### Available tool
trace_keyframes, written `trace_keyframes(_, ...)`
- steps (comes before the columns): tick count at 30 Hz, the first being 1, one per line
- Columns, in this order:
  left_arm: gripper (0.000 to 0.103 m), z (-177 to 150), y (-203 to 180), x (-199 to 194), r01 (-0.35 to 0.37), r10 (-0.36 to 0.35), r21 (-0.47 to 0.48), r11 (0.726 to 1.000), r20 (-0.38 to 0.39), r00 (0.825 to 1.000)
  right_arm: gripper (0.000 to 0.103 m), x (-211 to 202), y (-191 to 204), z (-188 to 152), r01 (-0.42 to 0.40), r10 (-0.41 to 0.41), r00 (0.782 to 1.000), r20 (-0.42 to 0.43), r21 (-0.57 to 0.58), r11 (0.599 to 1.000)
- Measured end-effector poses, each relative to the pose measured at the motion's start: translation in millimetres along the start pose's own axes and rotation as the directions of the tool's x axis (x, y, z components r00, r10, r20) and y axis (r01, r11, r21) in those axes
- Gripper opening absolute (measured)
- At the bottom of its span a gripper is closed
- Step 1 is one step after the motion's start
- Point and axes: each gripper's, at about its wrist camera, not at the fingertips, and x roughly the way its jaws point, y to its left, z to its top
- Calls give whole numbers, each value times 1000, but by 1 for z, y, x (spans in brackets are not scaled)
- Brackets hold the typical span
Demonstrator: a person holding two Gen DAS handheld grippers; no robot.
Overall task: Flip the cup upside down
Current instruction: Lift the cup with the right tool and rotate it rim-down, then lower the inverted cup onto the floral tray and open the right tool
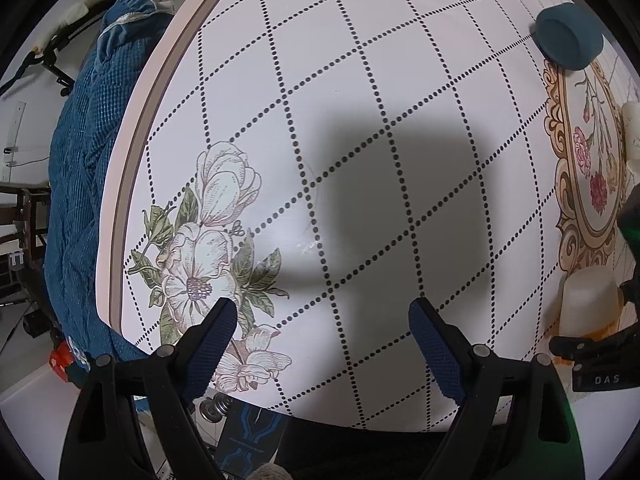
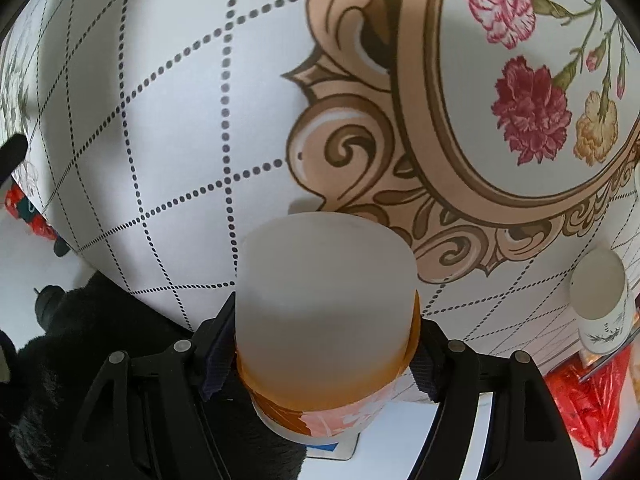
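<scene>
A frosted white cup point(image 2: 324, 304) with an orange and pink band near its rim fills the right wrist view, closed base pointing away from the camera. My right gripper point(image 2: 324, 344) is shut on it, fingers pressing both sides, above the patterned tablecloth point(image 2: 160, 120). The same cup point(image 1: 588, 304) shows at the right edge of the left wrist view, held by the right gripper point(image 1: 600, 344). My left gripper point(image 1: 320, 340) is open and empty above the tablecloth point(image 1: 360, 80).
A dark teal cup point(image 1: 570, 38) lies upside down at the far right of the table. A white cup with a leaf print point(image 2: 600, 304) stands at the right. A blue quilted cloth point(image 1: 84, 184) hangs past the table's left edge. Red plastic point(image 2: 588, 400) lies lower right.
</scene>
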Motion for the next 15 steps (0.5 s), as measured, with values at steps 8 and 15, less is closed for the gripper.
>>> trace_keyframes(8, 88, -2, -14, -2, -8, 8, 24, 1000, 1, 1000, 84, -33, -12, 3, -10, 9, 999, 50, 6, 1000)
trace_keyframes(15, 88, -4, -25, -5, -7, 7, 37, 999, 2, 1000, 71, -54, -30, 6, -8, 6, 993, 121, 18, 1000)
